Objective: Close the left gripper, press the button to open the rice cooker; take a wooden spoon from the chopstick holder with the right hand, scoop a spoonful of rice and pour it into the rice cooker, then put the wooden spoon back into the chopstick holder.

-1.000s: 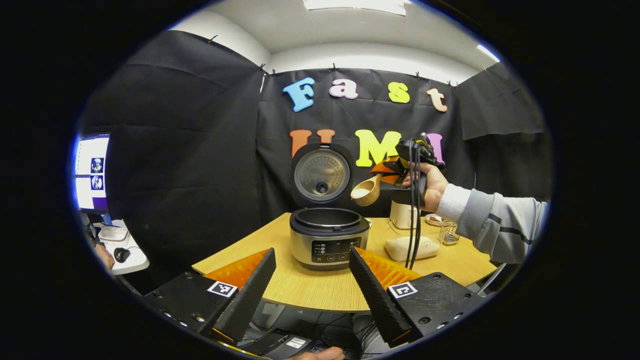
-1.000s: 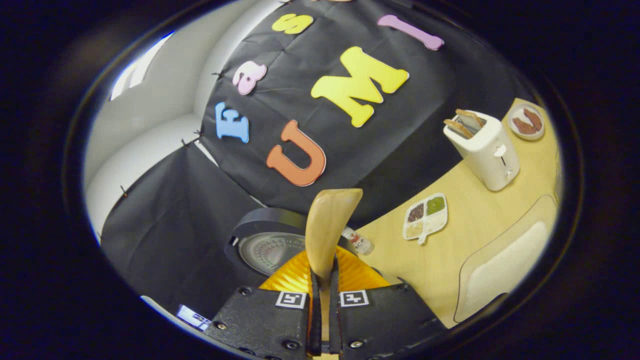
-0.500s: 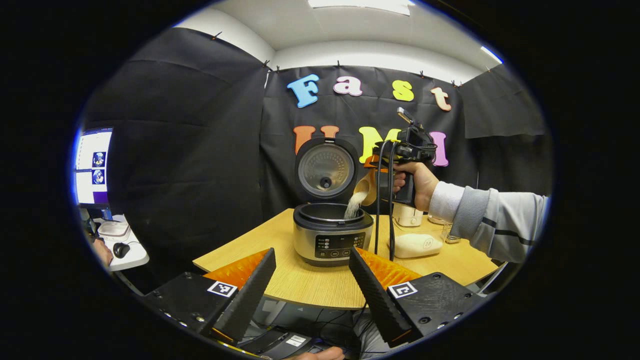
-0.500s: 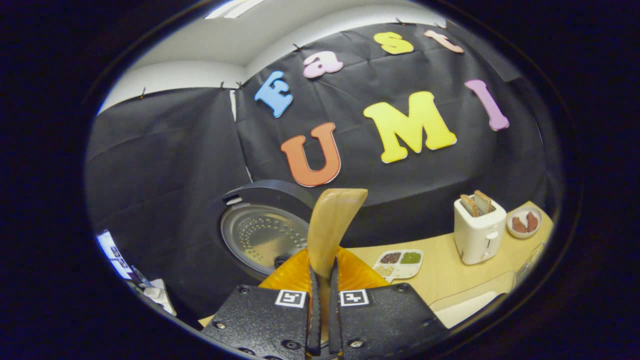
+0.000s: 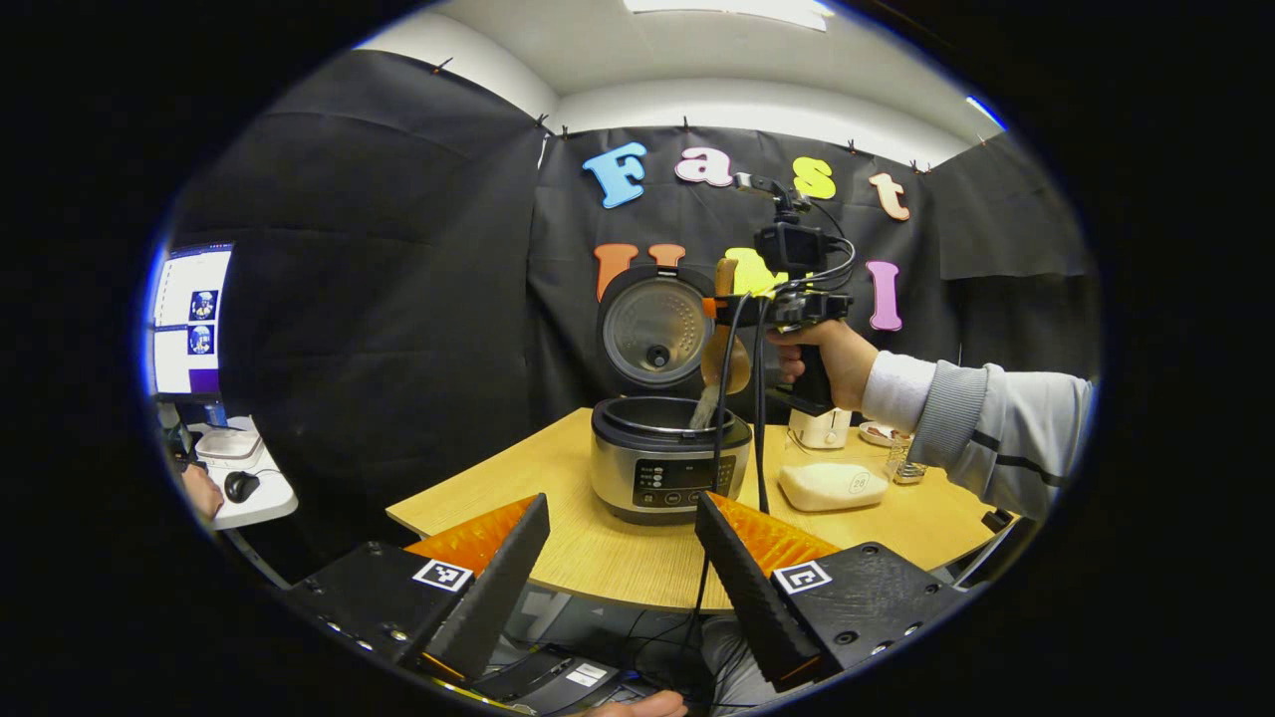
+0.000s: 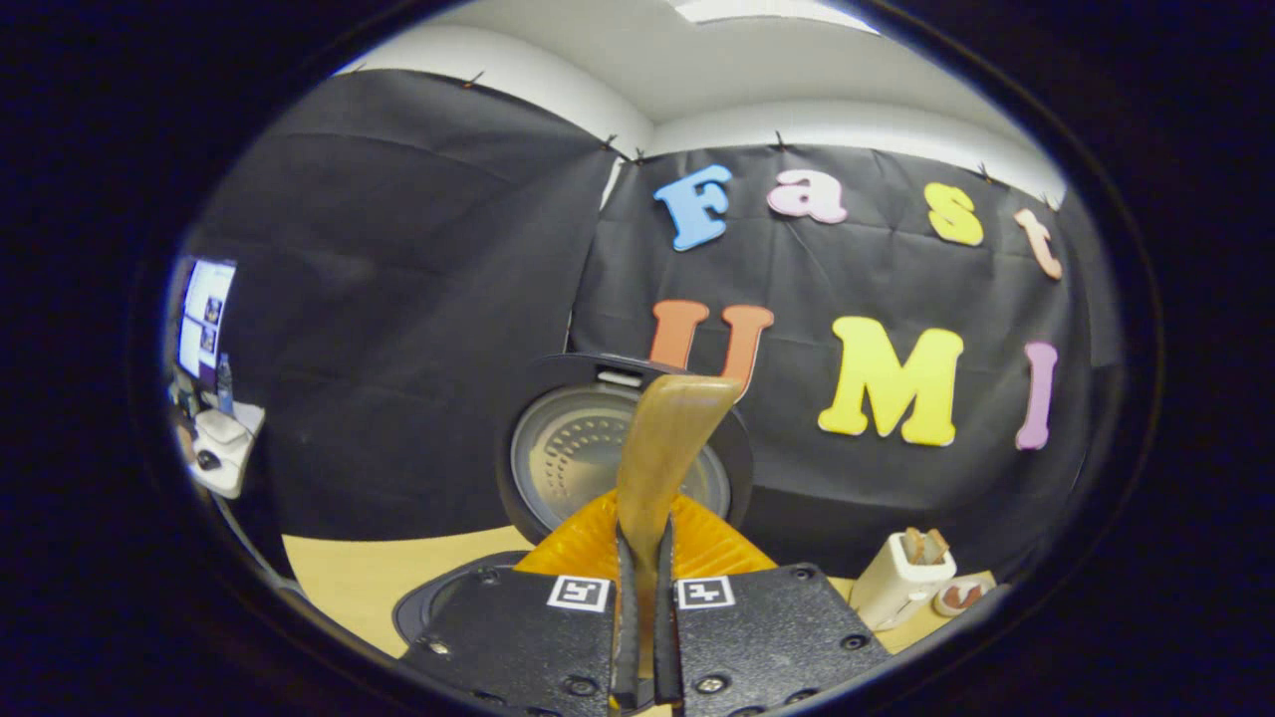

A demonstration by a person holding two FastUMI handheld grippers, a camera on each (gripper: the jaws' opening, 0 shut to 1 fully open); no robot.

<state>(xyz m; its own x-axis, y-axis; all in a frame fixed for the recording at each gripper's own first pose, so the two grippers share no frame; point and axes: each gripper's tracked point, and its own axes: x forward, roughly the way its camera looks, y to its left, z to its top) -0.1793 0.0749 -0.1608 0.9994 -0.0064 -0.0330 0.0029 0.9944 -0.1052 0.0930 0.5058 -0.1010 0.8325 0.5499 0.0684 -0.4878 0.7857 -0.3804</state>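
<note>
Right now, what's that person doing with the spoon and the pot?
A person is tipping a wooden spoon over the open rice cooker, and rice is falling into the pot. The right gripper holds the spoon with its jaws closed on the handle. The cooker's lid stands up at the back. The left gripper waits near the table edge with its jaws apart, holding nothing.

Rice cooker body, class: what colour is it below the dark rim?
Silver metal, with a dark control panel, on the rice cooker; it shows best in the left gripper view.
</note>
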